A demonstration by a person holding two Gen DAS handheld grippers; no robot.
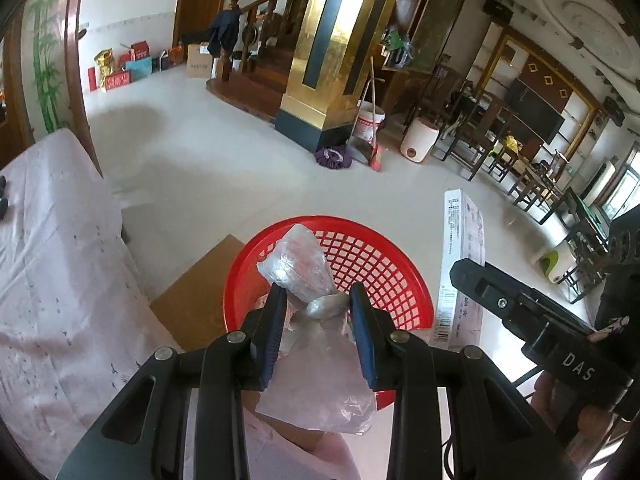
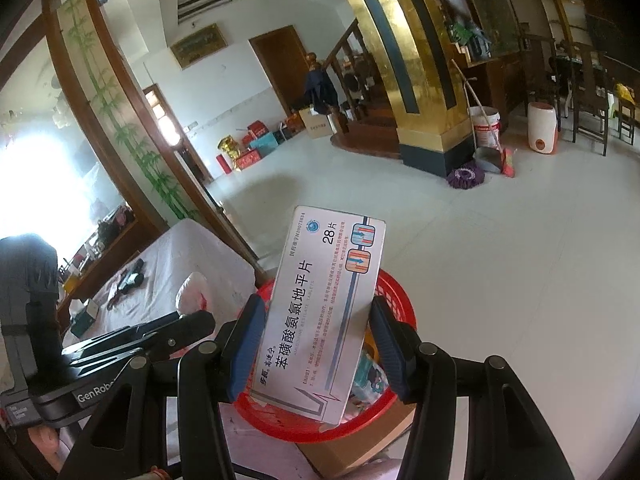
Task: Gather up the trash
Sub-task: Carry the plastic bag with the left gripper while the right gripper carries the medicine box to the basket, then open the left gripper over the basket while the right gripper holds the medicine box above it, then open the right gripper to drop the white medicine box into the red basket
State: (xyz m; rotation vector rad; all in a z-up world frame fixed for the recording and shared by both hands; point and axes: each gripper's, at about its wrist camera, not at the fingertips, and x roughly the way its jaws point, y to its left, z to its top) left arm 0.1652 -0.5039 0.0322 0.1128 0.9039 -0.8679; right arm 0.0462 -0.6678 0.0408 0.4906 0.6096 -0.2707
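Observation:
A red mesh basket point(image 1: 384, 276) stands on a cardboard box point(image 1: 196, 300). My left gripper point(image 1: 318, 304) holds a crumpled clear plastic bag point(image 1: 298, 266) by its knotted neck, right above the basket. My right gripper point(image 2: 316, 312) is shut on a white medicine box point(image 2: 320, 304) with Chinese print, held upright over the basket point(image 2: 396, 292). The medicine box also shows in the left wrist view point(image 1: 460, 256), to the right of the basket, with the right gripper point(image 1: 472, 276) below it. The left gripper shows at lower left in the right wrist view point(image 2: 200, 326).
A table with a pale pink cloth point(image 1: 52, 264) lies to the left, with small dark items point(image 2: 132, 278) and a pink plastic bag point(image 2: 192, 292) on it. Pale tiled floor point(image 1: 224, 160) lies beyond. A gold pillar point(image 1: 328, 52), bucket, broom and dustpan point(image 1: 366, 148) stand farther off.

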